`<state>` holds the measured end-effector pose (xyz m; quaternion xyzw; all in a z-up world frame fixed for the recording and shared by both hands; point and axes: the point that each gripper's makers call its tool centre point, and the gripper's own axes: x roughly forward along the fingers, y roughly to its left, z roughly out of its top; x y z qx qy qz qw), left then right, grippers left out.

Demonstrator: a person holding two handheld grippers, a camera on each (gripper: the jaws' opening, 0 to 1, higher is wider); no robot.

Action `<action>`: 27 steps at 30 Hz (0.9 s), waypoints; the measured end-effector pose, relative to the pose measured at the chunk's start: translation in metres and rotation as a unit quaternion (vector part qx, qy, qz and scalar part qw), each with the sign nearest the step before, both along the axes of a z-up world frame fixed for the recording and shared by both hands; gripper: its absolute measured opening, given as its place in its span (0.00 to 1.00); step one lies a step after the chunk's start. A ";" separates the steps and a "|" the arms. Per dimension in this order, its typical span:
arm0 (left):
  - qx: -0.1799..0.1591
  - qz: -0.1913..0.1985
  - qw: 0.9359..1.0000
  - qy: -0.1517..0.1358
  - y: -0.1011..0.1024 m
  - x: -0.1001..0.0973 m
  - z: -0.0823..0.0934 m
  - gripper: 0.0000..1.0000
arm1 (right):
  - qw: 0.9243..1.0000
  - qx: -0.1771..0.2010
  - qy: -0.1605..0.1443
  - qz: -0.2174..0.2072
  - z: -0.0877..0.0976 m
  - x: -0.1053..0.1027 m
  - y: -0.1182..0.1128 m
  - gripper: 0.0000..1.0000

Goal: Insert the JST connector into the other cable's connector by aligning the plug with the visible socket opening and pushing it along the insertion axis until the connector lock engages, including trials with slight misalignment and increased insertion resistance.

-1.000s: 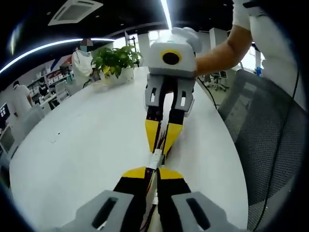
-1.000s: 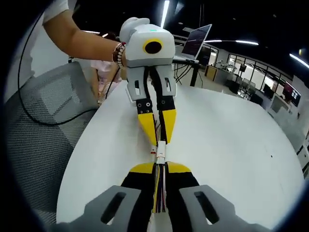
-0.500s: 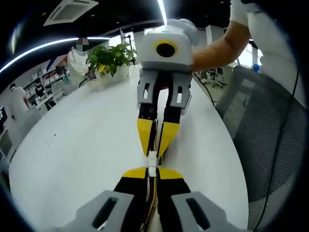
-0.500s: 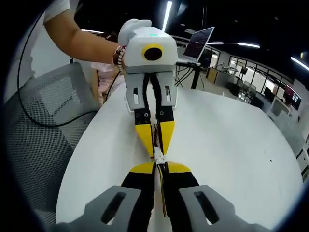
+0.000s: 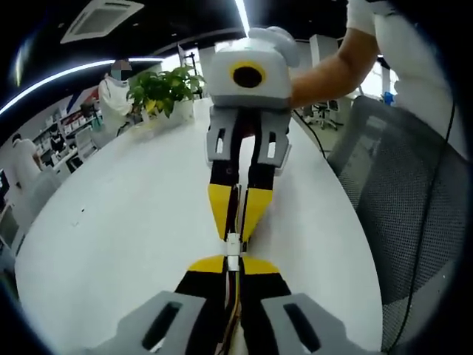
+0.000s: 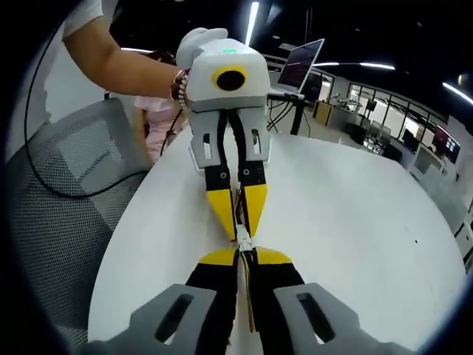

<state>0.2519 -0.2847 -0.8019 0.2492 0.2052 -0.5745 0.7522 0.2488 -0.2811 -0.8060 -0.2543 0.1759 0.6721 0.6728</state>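
Observation:
Over the white table (image 5: pixel 126 222) my two grippers meet tip to tip in one straight line. In the left gripper view my left gripper (image 5: pixel 233 265) is shut on a bundle of thin wires, and its white JST connector (image 5: pixel 233 250) sticks out just past the yellow tips. My right gripper (image 5: pixel 235 234) comes down from above, shut on the other cable's connector, with both white housings pressed together. In the right gripper view the right gripper (image 6: pixel 244 256) holds red and yellow wires, and the left gripper (image 6: pixel 240 231) faces it. The joined connector (image 6: pixel 243 241) shows as a small white piece between the tips.
A potted plant (image 5: pixel 166 92) stands at the table's far end. A grey mesh chair (image 5: pixel 403 200) (image 6: pixel 66 185) sits beside the table edge. A laptop (image 6: pixel 299 65) stands beyond the table. The person's arm (image 6: pixel 122 66) holds the left gripper.
The grippers have closed in on each other. The exposed stretch of white connector between the tips has shortened, and its slight tilt has straightened.

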 end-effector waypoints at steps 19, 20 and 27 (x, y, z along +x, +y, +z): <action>0.015 0.014 1.000 -0.007 0.000 0.025 -0.008 0.00 | 0.999 0.022 -0.019 -0.014 -0.006 0.025 -0.001 0.04; 0.014 0.017 1.000 -0.008 0.000 0.029 -0.008 0.00 | 0.999 0.023 -0.023 -0.015 -0.007 0.028 -0.001 0.04; 0.041 0.027 0.999 -0.017 -0.001 0.051 -0.019 0.00 | 0.999 0.026 -0.019 -0.039 -0.019 0.051 0.000 0.05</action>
